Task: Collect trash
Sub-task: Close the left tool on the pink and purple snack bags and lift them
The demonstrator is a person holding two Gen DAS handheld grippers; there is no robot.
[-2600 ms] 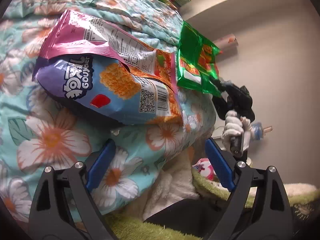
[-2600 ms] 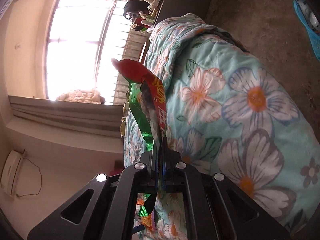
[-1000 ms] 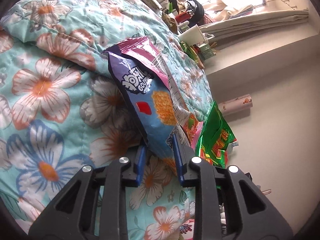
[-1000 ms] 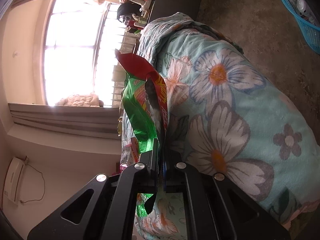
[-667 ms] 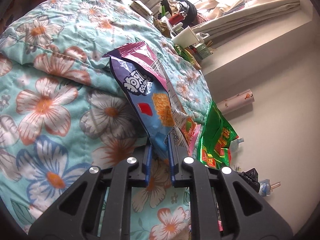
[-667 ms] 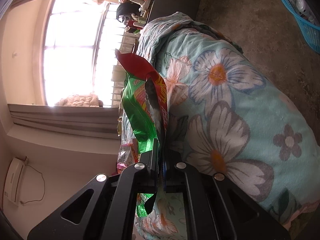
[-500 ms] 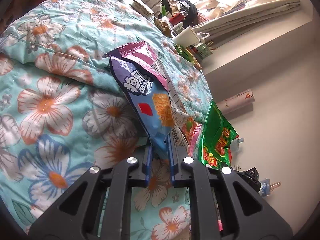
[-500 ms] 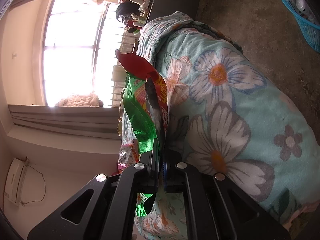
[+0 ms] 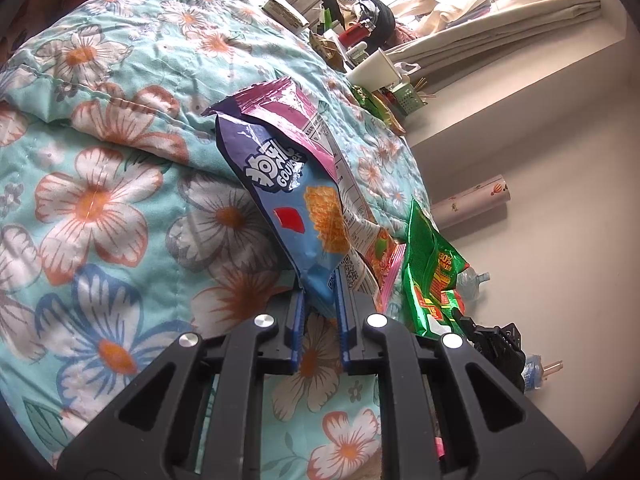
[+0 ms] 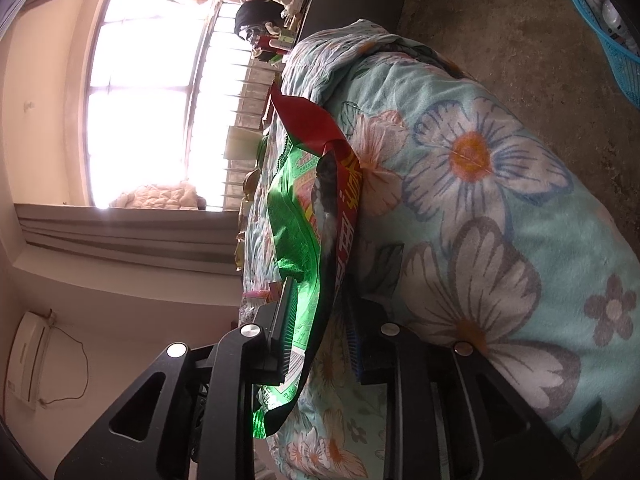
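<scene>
With the left gripper (image 9: pixel 320 300) pinching the crinkly blue-and-purple foil snack bag (image 9: pixel 298 216) near its bottom corner and the right gripper (image 10: pixel 320 312), whose jaws have just been opening, now slack around the shiny green-and-red foil wrapper (image 10: pixel 308 236), lift the blue bag clear of the flowered turquoise quilt (image 9: pixel 100 184) slowly so the slippery foil keeps its hold.

floral quilt (image 9: pixel 120 184), wallpaper roll (image 9: pixel 472 204), blue basket (image 10: pixel 612 40)

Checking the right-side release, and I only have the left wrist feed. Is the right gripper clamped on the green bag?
Observer: No. The right gripper has just been opening its jaws. The green snack bag sits between them, not pinched.
Operator: What is the bag up against?
Observer: It seems to rest against the floral quilt, with its red top flap folded over toward the quilt.
Operator: Anything to drop it in?
Observer: A blue mesh basket stands on the floor beyond the quilt, cut off by the edge of the right wrist view. I cannot tell whether it is for trash.
</scene>
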